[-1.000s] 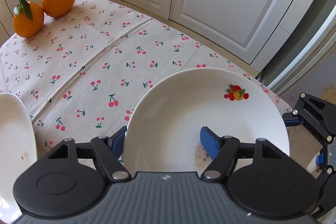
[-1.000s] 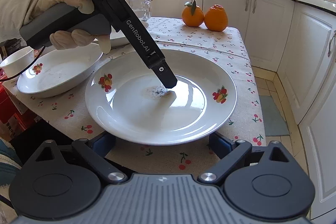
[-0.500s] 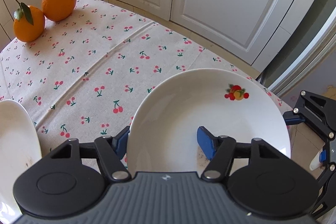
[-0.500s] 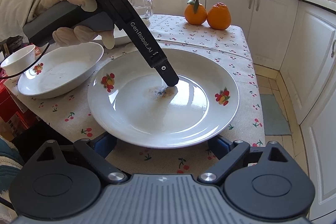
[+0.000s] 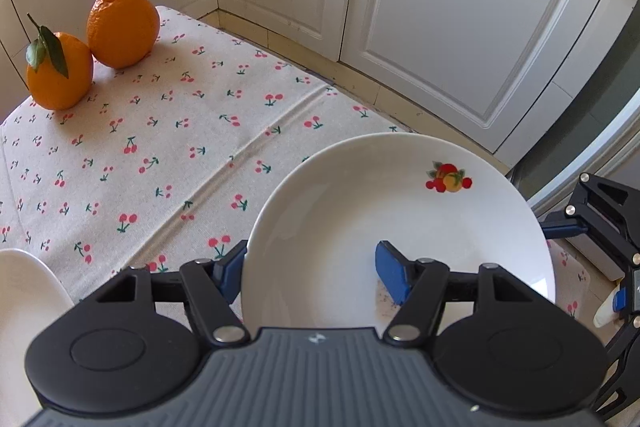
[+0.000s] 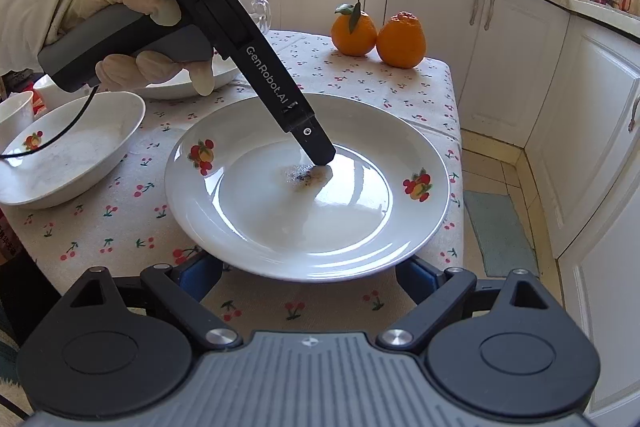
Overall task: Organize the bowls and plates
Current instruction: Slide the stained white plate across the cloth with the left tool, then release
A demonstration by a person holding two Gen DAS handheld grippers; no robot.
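Note:
A white plate [image 5: 380, 211] with fruit prints and a dark smear at its centre is over the cherry-print tablecloth. My left gripper [image 5: 312, 271] is shut on its rim, one blue pad inside the plate and the other under the edge. In the right wrist view the same plate [image 6: 280, 219] fills the middle, with the left gripper [image 6: 320, 155] reaching down into it from a gloved hand [image 6: 132, 3]. My right gripper [image 6: 306, 277] stands open and wide, its blue fingers [image 6: 196, 275] tucked beneath the plate's near rim.
A deep white plate [image 6: 68, 155] lies at the left, with another plate [image 6: 180, 87] and a small white cup [image 6: 16, 111] behind it. Two oranges [image 6: 376, 33] sit at the table's far end near a glass mug [image 6: 258, 11]. White cabinets [image 6: 580, 147] border the table's right edge.
The plate and both grippers have shifted together along the table, away from the deep plate and towards the oranges. The left gripper's jaws closed slightly on the rim.

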